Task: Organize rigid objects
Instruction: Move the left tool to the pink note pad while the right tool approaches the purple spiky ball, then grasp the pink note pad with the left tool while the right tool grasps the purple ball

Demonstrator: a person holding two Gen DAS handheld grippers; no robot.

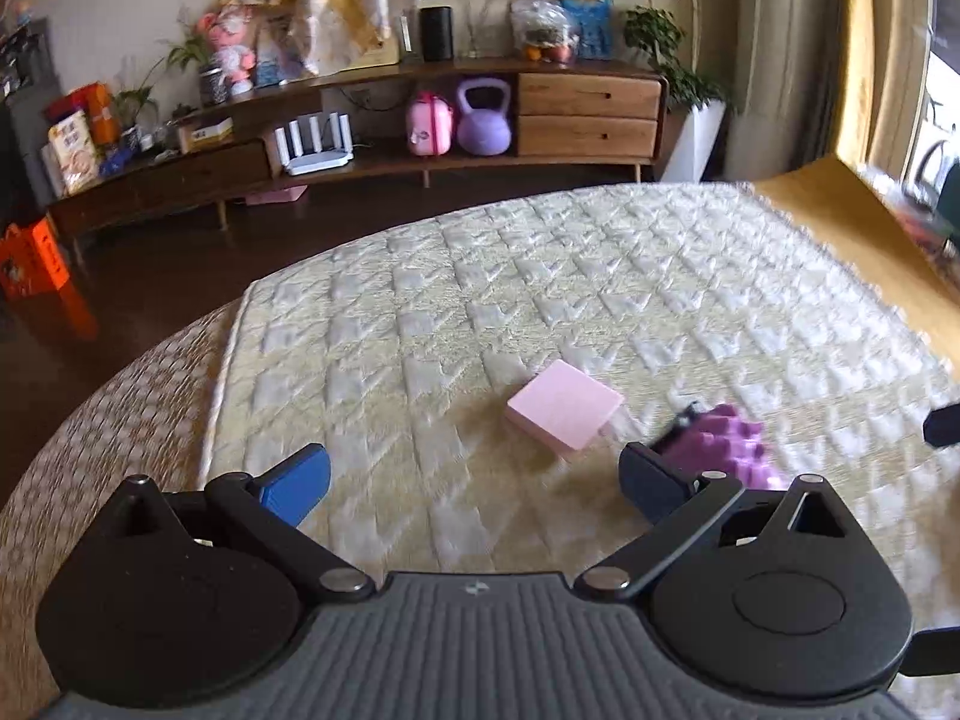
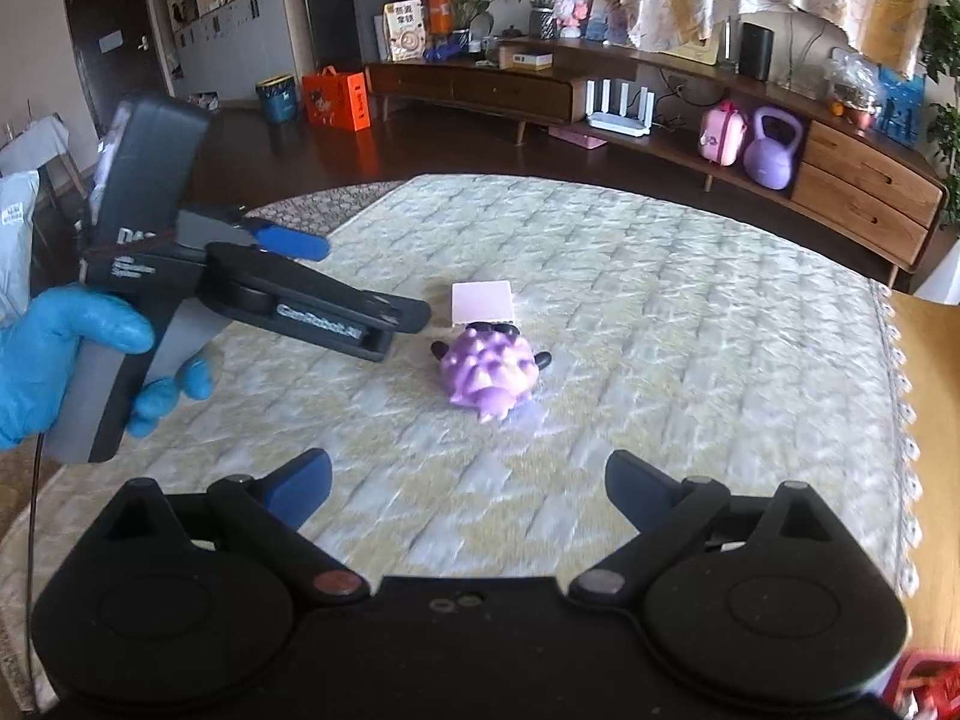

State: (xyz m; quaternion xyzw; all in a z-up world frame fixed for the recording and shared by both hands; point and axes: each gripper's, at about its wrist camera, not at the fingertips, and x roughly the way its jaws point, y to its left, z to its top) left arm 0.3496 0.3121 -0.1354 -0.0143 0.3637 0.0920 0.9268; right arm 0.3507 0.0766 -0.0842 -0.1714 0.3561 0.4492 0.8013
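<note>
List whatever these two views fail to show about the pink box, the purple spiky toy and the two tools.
- Pink box: right wrist view, its near edge sits behind the purple spiky toy; whether they touch is unclear.
- Purple spiky toy: left wrist view, blurred and partly behind the left tool finger.
- Right tool: left wrist view, only a dark tip at the right edge.
- Box contents: closed, unseen.

From my station I read white lettering, "GenRobot.AI", along the side of the black arm of the left gripper (image 2: 360, 282) in the right wrist view (the last letters are soft). On its dark grey upright body I make out large letters starting "DA", cut off by a strap, with smaller lines beneath that I cannot read. The cream printed box (image 2: 405, 29) on the long wooden cabinet (image 2: 516, 90) carries dark characters too small to read.
</note>
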